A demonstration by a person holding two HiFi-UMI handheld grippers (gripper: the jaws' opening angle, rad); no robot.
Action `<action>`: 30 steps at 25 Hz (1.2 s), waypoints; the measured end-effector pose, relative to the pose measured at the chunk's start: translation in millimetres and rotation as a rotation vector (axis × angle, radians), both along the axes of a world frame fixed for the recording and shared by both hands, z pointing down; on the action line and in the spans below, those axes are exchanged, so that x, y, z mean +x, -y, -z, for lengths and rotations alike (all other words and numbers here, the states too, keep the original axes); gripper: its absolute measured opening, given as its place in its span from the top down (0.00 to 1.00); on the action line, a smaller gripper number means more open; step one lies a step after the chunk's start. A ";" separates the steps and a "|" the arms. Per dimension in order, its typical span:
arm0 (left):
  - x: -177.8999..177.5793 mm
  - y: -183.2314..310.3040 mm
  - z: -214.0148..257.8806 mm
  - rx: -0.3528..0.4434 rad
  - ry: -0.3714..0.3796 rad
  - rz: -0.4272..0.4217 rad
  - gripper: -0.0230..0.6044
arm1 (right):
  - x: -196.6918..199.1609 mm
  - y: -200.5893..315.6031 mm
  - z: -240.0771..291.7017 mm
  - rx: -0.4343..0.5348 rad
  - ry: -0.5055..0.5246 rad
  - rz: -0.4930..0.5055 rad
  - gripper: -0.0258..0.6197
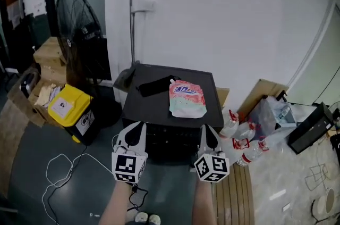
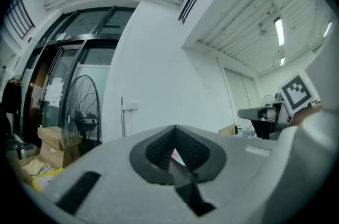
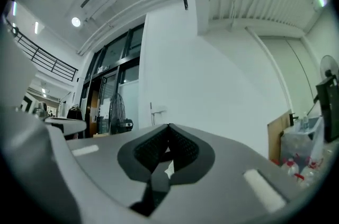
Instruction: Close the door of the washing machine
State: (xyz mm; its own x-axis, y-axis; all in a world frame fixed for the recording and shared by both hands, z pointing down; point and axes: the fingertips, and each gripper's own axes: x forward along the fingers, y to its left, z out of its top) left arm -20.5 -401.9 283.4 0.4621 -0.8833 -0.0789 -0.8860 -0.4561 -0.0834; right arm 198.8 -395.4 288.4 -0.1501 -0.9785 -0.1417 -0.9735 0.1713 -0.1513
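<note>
L gripper (image 1: 138, 127) & R gripper (image 1: 208, 131) are hovering side by side, each w/ jaws pressing together, nothing btwn them. Washing machine (image 1: 169, 112), a black box, is standing just ahead of both tips; its door isn't showing clearly from here. Pink-green pouch (image 1: 187, 99) is lying on the machine's top, ahead of R gripper; flat black item (image 1: 156, 85) ahead of L. Big fan (image 1: 79, 32) & yellow box (image 1: 70, 107) are sitting to L gripper's left; plastic bottles (image 1: 244, 147) are lying right of R gripper.

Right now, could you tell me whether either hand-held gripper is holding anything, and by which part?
Nothing is held: the left hand-held gripper and the right hand-held gripper both have jaws shut with nothing between them.
</note>
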 end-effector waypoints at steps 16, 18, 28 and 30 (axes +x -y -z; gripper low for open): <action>26.1 -35.6 43.0 0.046 0.006 -0.056 0.95 | 16.4 -71.5 40.3 0.067 -0.002 -0.023 0.94; 25.7 -37.8 43.0 0.046 0.010 -0.059 0.95 | 12.7 -72.8 38.8 0.061 -0.006 -0.019 0.94; 15.7 -45.2 35.9 0.031 0.016 -0.056 0.95 | 1.6 -73.0 32.9 0.029 -0.024 -0.021 0.94; 13.0 -47.2 34.6 0.029 0.017 -0.054 0.95 | -1.8 -73.7 30.4 0.023 -0.024 -0.015 0.94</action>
State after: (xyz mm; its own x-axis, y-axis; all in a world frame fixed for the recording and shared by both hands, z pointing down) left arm -7.6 -354.7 248.8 0.5109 -0.8542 -0.0960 -0.8583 -0.5007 -0.1125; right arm 197.0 -321.6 258.1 -0.1388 -0.9771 -0.1611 -0.9794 0.1595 -0.1241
